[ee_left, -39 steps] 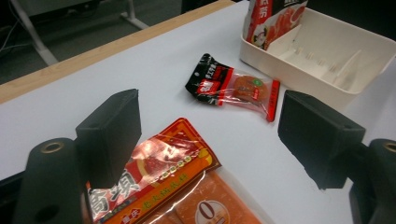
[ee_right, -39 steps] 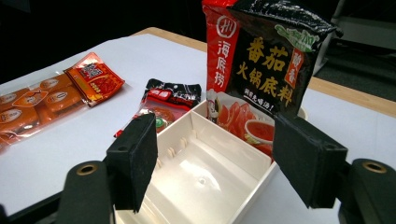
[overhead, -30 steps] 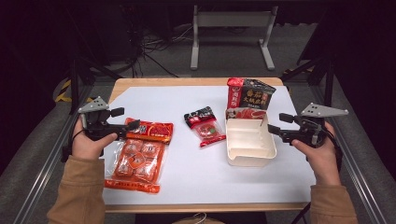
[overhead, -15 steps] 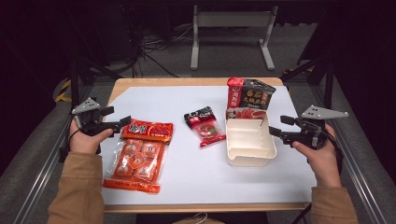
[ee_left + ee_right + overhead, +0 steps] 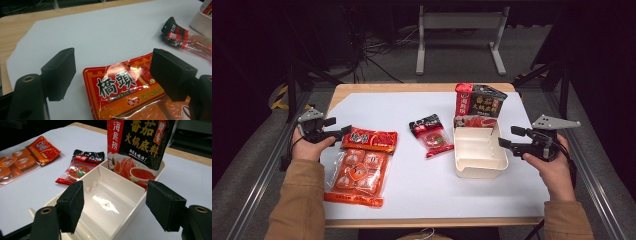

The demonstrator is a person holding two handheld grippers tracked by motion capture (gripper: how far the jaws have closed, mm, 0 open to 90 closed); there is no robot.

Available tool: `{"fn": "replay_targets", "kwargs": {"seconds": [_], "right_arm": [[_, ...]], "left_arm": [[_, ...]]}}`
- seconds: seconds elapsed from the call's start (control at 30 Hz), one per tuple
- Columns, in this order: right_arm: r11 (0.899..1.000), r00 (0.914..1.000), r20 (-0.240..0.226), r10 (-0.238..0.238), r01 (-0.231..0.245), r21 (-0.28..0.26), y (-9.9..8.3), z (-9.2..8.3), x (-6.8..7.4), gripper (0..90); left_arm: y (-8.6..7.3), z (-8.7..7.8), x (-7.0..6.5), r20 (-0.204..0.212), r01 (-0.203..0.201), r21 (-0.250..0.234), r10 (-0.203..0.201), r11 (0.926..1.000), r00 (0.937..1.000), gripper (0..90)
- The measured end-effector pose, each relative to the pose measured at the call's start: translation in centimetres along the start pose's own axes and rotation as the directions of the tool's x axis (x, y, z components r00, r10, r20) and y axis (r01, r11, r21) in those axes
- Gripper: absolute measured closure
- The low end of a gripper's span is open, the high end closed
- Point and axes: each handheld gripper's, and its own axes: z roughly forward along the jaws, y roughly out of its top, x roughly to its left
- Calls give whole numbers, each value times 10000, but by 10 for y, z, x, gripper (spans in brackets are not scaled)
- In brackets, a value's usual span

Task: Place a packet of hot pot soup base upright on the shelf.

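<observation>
A large orange-red pack of sachets (image 5: 361, 165) lies at the left of the white sheet. My left gripper (image 5: 343, 132) sits low at the pack's top-left corner. In the left gripper view this gripper (image 5: 112, 66) has its jaws apart on either side of the pack's printed header (image 5: 120, 85). They have just been closing and the pads do not touch it. My right gripper (image 5: 504, 144) stands open at the right rim of a white compartment tray (image 5: 477, 167). In the right gripper view it (image 5: 115, 202) faces the tray's bare compartment (image 5: 125, 185).
A black and red pouch (image 5: 479, 101) stands upright in the tray's far compartment, close ahead (image 5: 140, 142) of my right gripper. A small red and black packet (image 5: 432, 136) lies between the pack and the tray. Bare wood (image 5: 362, 90) borders the white sheet (image 5: 412, 107).
My left gripper has drawn back to the left, from over the pack's header to its top-left corner, and sunk lower. The right hand and the tray have stayed put.
</observation>
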Motion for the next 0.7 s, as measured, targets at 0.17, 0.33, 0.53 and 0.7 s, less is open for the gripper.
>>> {"fn": "replay_targets", "kwargs": {"seconds": [0.17,0.33,0.53,0.7], "right_arm": [[10000,9999,89,88,-88,-8,-3,-2,-1,310],[9999,9998,153,154,-153,-15,-6,-6,-1,309],[9998,9996,197,208,-209,53,-10,-7,-1,307],[9996,9993,252,285,-287,84,-13,-8,-2,300]], "left_arm": [[-3,10,5,74,138,455,-141,9989,9999,212],[-8,25,10,-18,229,967,-228,9951,9997,200],[-12,36,15,-265,460,1119,-433,9927,9987,166],[-17,49,17,-414,467,1351,-414,9897,9983,135]]}}
